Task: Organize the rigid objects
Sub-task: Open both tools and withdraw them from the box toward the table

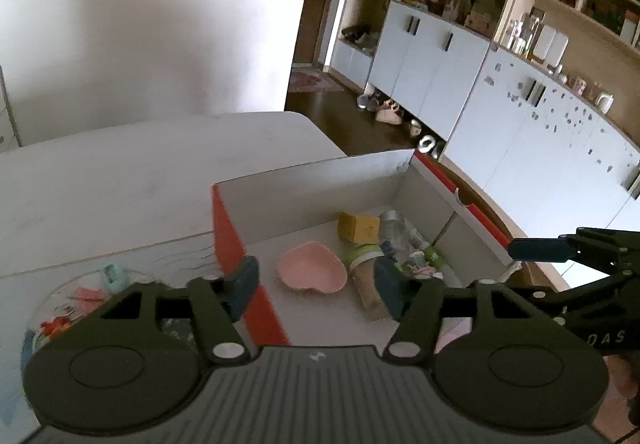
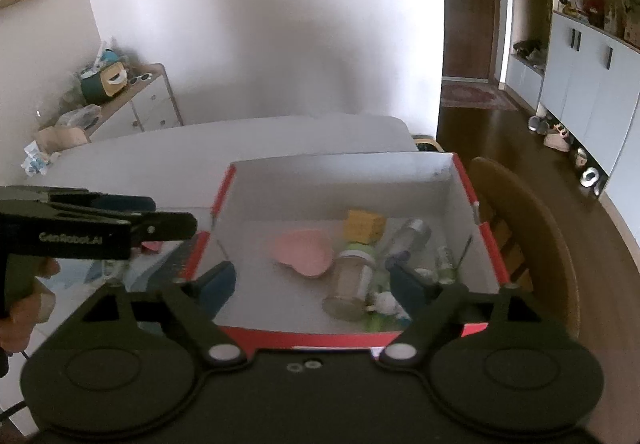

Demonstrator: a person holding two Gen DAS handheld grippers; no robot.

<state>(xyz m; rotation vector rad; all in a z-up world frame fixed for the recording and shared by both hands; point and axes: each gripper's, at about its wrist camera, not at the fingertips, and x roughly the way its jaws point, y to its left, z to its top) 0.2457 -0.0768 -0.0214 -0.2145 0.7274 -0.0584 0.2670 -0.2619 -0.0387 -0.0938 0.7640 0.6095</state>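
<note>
We are holding our left gripper (image 1: 316, 284) and right gripper (image 2: 312, 286) agape and empty above the box (image 2: 340, 168), where the pink dish (image 2: 304, 252), jar (image 2: 352, 280) and yellow block (image 2: 364, 224) are lying.

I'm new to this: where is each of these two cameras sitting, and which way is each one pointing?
Left wrist view: on the left gripper, angled down at the red-and-white box; its own fingers show, and the right gripper enters at the right edge.
Right wrist view: on the right gripper, angled down into the box; its fingers show, with the left gripper and a hand at left.
Shared: the box, pink heart dish and yellow block.
</note>
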